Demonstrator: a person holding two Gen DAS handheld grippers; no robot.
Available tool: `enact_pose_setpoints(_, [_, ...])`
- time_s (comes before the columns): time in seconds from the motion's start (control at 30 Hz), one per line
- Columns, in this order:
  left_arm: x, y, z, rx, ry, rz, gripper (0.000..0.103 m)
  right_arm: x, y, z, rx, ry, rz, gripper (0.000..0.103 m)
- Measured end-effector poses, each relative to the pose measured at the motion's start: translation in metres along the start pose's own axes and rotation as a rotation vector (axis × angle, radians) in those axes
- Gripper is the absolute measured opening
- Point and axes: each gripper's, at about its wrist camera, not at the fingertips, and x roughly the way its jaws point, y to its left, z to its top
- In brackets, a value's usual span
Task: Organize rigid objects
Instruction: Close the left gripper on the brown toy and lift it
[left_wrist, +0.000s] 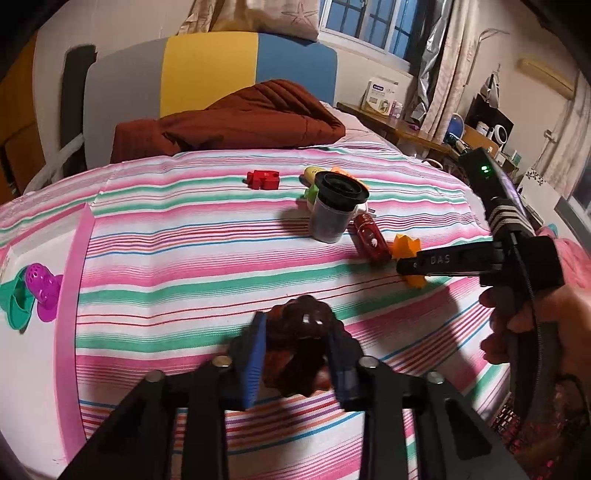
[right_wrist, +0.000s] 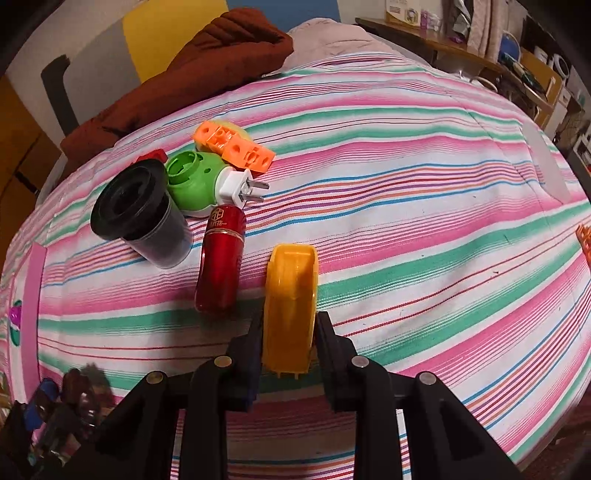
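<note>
The left claw (left_wrist: 295, 347) was clamped on a dark brown, bumpy object (left_wrist: 301, 325), with its blue-padded fingers (left_wrist: 255, 354) pressing on both sides; what the object was could not be told. It was held just over the striped bedsheet (left_wrist: 184, 258), near the front edge of the bed.

The right claw (right_wrist: 290, 343) was clamped on a yellow plastic piece (right_wrist: 291, 295), which stood on its narrow edge on the sheet between the two black fingers. In the left wrist view, a person's hand (left_wrist: 532, 325) gripped the handle of this right claw.

Just beside the yellow piece lay a red bottle (right_wrist: 221, 262) on its side. Behind it stood a black cup-like container (right_wrist: 140, 218), tilted, and touching it was a green plug-in device (right_wrist: 195, 184) with a white plug (right_wrist: 240, 188) and two metal pins. An orange block with holes (right_wrist: 236, 147) lay behind the green device, over something pale yellow. Farther away, a red puzzle-shaped block (left_wrist: 263, 179) lay alone on the sheet.

Well apart, at the left side of the bed, were a purple perforated piece (left_wrist: 42, 291) and a teal piece (left_wrist: 14, 299), touching one another. A brown quilt (left_wrist: 229, 122) was bunched at the head of the bed.
</note>
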Motion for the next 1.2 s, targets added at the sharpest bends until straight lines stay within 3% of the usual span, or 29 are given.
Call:
enact_pose_setpoints(0.07, [-0.002,0.0,0.0,0.006,-0.003,-0.001,0.018,0.0,0.001,0.0,-0.007,-0.001,-0.007,0.026])
enact_pose_setpoints(0.27, [-0.017,0.012,-0.006,-0.041,-0.034,-0.042,0.018,-0.001,-0.002,-0.001,-0.003,-0.004,-0.002,0.026])
enact_pose_setpoints(0.43, [-0.021,0.017,-0.008,-0.04,-0.05,-0.032,0.018,-0.002,-0.001,-0.002,-0.011,-0.006,-0.012,0.026])
enact_pose_setpoints(0.5, [-0.021,0.017,-0.007,-0.045,-0.06,-0.024,0.024,-0.002,-0.001,-0.002,-0.01,-0.007,-0.012,0.026])
enact_pose_setpoints(0.57, [-0.019,0.016,-0.006,-0.037,-0.064,-0.02,0.049,-0.002,-0.001,-0.002,-0.009,-0.007,-0.012,0.026])
enact_pose_setpoints(0.63, [-0.018,0.014,-0.005,-0.02,-0.088,0.004,0.056,-0.002,-0.002,-0.002,-0.011,-0.008,-0.014,0.026])
enact_pose_setpoints(0.73, [-0.013,0.008,-0.002,0.009,-0.088,-0.001,0.054,-0.001,-0.001,-0.002,-0.015,-0.007,-0.017,0.026])
enact_pose_setpoints(0.87, [-0.005,0.002,-0.006,0.057,-0.064,0.011,0.024,-0.002,0.0,-0.002,-0.016,-0.008,-0.019,0.026])
enact_pose_setpoints(1.2, [-0.027,0.026,-0.011,-0.084,-0.087,-0.055,0.023,-0.002,0.002,-0.002,-0.031,-0.011,-0.027,0.026])
